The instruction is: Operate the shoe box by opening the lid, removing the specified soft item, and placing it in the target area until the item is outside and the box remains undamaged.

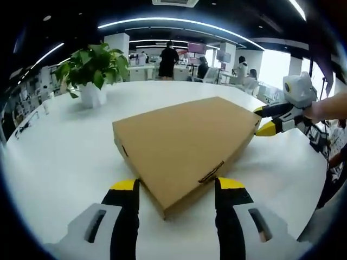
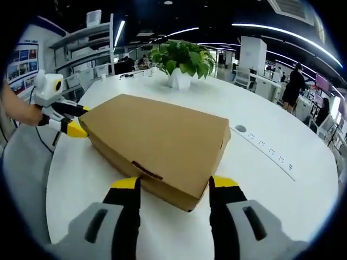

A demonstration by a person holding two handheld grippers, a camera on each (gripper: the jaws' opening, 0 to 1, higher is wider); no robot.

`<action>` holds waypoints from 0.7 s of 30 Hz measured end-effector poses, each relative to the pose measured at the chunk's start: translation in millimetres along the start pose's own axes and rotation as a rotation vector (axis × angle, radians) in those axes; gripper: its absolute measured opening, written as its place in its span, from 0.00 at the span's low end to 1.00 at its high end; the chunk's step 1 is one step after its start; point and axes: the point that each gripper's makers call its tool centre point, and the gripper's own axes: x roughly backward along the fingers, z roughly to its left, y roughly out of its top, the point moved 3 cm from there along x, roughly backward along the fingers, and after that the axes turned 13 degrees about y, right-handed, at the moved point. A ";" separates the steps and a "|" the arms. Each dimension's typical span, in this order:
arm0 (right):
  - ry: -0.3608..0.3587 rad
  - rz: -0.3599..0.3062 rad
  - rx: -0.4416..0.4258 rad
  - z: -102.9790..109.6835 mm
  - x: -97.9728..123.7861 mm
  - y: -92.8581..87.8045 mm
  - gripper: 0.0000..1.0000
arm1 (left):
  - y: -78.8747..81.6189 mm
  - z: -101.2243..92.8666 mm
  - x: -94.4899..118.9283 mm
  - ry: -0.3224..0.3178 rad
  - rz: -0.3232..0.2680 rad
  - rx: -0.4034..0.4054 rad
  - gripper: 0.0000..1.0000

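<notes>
Box (image 1: 187,143) of brown cardboard, with its lid closed, lies on the white table (image 1: 65,146) in the middle of both views, and a potted plant (image 1: 93,70) stands behind it at the upper left of the left gripper view. We see the left gripper (image 1: 178,185) at the bottom centre, jaws wide apart on either side of one box corner, gripping nothing. The right gripper (image 2: 173,182) stands the same way, spread around the opposite corner at the bottom of its own view.
</notes>
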 end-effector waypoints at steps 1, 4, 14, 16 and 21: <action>-0.002 -0.001 -0.001 0.8 0.1 -0.3 0.47 | -0.1 0.1 0.4 -0.002 0.000 -0.002 0.56; -0.011 -0.007 -0.006 3.9 0.7 -1.4 0.47 | -0.3 1.2 0.8 -0.008 0.002 -0.006 0.56; -0.030 -0.011 -0.037 13.0 3.5 -4.0 0.46 | -1.2 5.1 3.0 -0.032 0.009 -0.022 0.55; -0.033 -0.013 -0.046 14.7 4.2 -5.1 0.46 | -1.5 6.6 3.1 -0.042 0.008 -0.027 0.55; -0.047 -0.019 -0.064 23.1 5.9 -6.0 0.45 | -2.0 9.0 4.2 -0.061 0.015 -0.041 0.55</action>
